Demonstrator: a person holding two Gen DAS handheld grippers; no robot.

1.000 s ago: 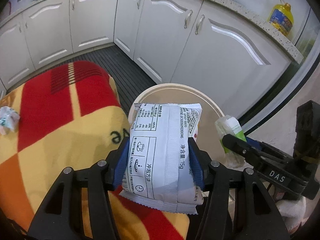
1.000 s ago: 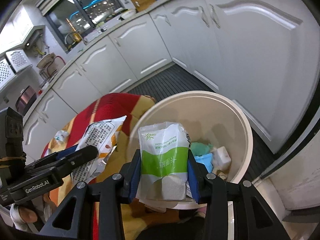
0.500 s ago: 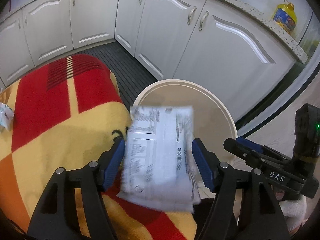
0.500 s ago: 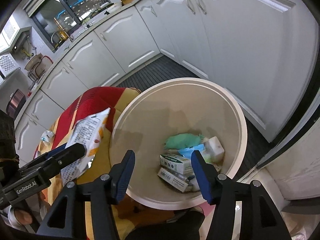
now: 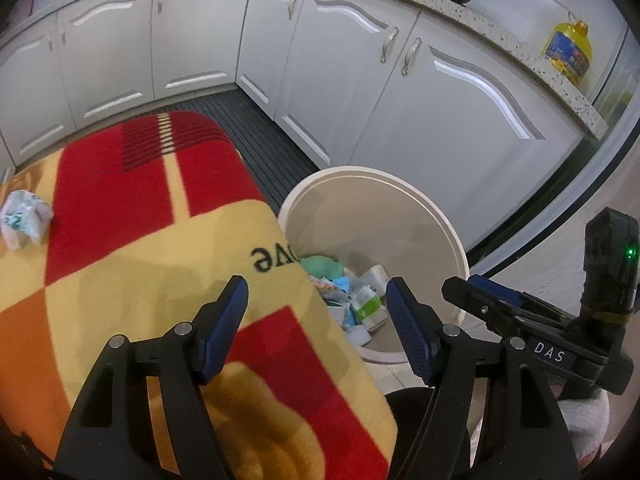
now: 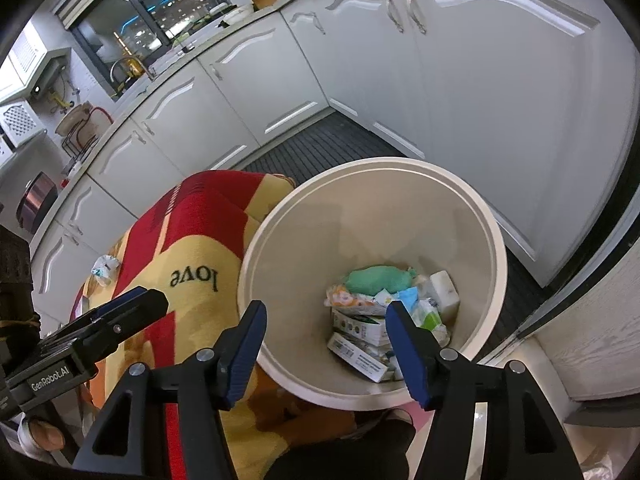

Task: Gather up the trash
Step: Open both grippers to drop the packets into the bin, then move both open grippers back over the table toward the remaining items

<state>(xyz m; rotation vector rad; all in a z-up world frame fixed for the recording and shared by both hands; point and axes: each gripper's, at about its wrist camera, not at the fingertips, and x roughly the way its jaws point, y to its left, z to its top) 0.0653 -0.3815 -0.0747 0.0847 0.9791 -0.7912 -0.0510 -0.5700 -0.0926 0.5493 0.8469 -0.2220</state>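
Observation:
A cream round bin (image 6: 494,248) stands on the floor beside the blanket-covered table; it also shows in the left wrist view (image 5: 452,232). Several packets and boxes of trash (image 6: 384,312) lie in its bottom, also seen in the left wrist view (image 5: 352,300). My left gripper (image 5: 316,320) is open and empty over the table edge next to the bin. My right gripper (image 6: 324,340) is open and empty above the bin's near rim. A crumpled white wrapper (image 5: 24,220) lies on the blanket at the far left, and shows in the right wrist view (image 6: 104,270).
A red, yellow and orange blanket (image 5: 120,240) covers the table. White kitchen cabinets (image 5: 400,100) curve around behind the bin. A yellow oil bottle (image 5: 568,52) stands on the counter. Dark ribbed flooring (image 6: 320,140) lies between table and cabinets.
Both grippers opened. The white packet left my left gripper and the green-and-white packet left my right gripper; both now lie in the bin.

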